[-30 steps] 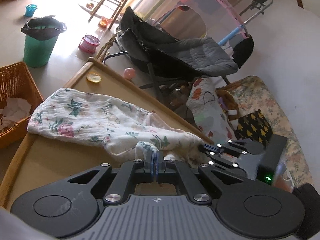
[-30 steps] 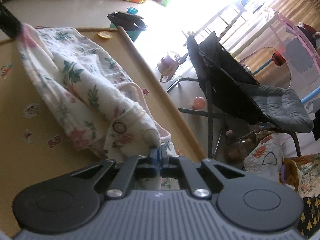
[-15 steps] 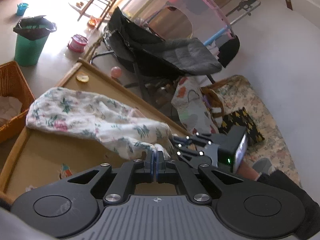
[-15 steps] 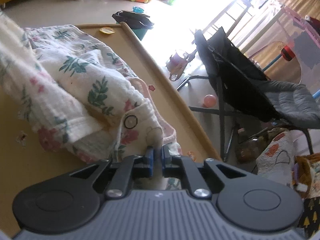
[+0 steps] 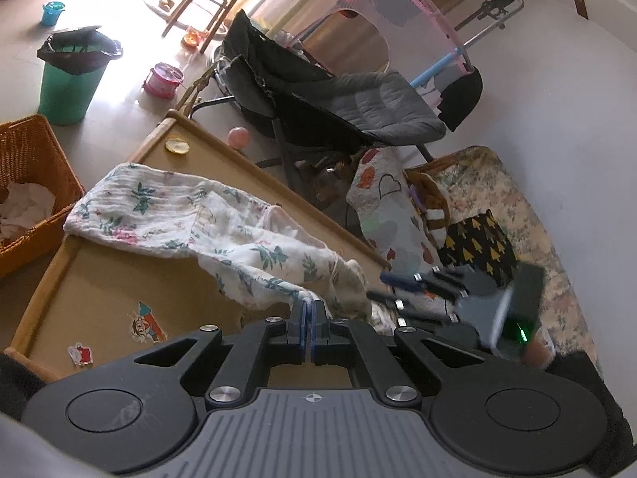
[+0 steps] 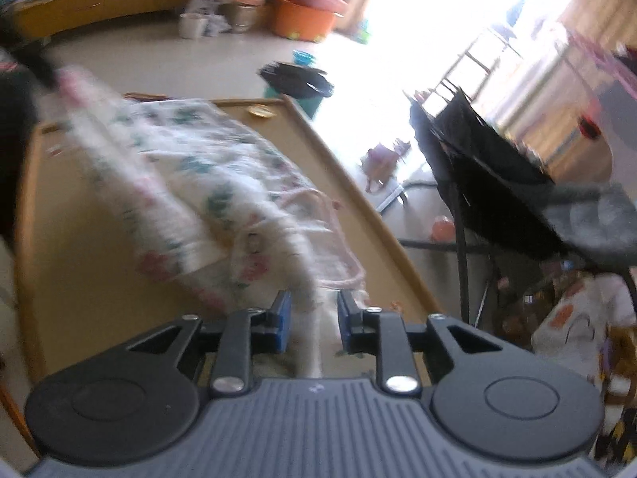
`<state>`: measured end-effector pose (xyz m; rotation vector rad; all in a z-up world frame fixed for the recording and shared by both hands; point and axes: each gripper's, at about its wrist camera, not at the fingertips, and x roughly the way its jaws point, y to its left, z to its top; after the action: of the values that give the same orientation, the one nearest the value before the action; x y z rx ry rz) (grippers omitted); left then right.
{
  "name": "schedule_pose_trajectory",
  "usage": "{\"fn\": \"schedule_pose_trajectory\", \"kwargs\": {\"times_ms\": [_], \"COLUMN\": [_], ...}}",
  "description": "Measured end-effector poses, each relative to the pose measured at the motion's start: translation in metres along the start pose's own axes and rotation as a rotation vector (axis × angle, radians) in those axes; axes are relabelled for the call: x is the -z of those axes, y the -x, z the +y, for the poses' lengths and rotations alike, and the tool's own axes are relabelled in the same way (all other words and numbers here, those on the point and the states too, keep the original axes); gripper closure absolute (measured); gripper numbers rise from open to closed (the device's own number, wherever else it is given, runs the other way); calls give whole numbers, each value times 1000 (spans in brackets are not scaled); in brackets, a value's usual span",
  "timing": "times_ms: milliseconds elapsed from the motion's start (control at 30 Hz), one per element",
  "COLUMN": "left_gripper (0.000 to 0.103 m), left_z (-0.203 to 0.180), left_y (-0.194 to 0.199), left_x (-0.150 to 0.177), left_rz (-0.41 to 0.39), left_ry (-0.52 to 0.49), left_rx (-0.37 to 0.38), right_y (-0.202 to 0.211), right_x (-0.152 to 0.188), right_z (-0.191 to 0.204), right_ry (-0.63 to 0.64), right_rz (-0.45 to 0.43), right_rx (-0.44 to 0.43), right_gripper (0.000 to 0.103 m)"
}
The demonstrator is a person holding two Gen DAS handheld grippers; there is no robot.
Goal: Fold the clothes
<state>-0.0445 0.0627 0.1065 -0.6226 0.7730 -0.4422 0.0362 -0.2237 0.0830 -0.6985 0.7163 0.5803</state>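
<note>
At the near edge of the table (image 5: 99, 279), the left gripper (image 5: 309, 306) has its jaws pressed together on a bunched corner of the floral garment (image 5: 179, 219). Beside it, toward the near right corner, the right gripper (image 6: 312, 316) has its jaws parted, with a strip of that cloth lying loosely between them; this view is blurred. From the grippers the garment stretches across the table toward the far left edge, partly raised near the pinch. A yellow disc (image 5: 177, 145) sits in the far corner. Beyond the far edge stand a green bin (image 5: 71, 79) and a grey folding chair (image 5: 358, 107). An orange basket (image 5: 28, 183) sits just off the left edge.
</note>
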Motion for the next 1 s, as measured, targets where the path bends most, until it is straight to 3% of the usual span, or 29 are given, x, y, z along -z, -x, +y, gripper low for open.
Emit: {"fn": "schedule_pose_trajectory", "kwargs": {"times_ms": [200, 433, 500, 600, 833, 1000], "left_gripper": [101, 101, 101, 101, 101, 101], "left_z": [-5, -3, -3, -1, 6, 3], "left_y": [-1, 1, 1, 1, 3, 6], "left_x": [-2, -3, -3, -4, -6, -7], "left_rz": [-4, 0, 0, -1, -21, -29], "left_ry": [11, 28, 29, 35, 61, 54], "left_rx": [2, 5, 6, 5, -10, 6], "right_y": [2, -32, -42, -51, -28, -1], "right_x": [1, -7, -10, -14, -21, -34], "right_z": [55, 85, 87, 88, 85, 82], "right_ry": [257, 417, 434, 448, 444, 376], "right_rz": [15, 31, 49, 72, 88, 127], "right_rx": [-61, 36, 48, 61, 28, -59], "right_gripper": [80, 83, 86, 100, 101, 101]}}
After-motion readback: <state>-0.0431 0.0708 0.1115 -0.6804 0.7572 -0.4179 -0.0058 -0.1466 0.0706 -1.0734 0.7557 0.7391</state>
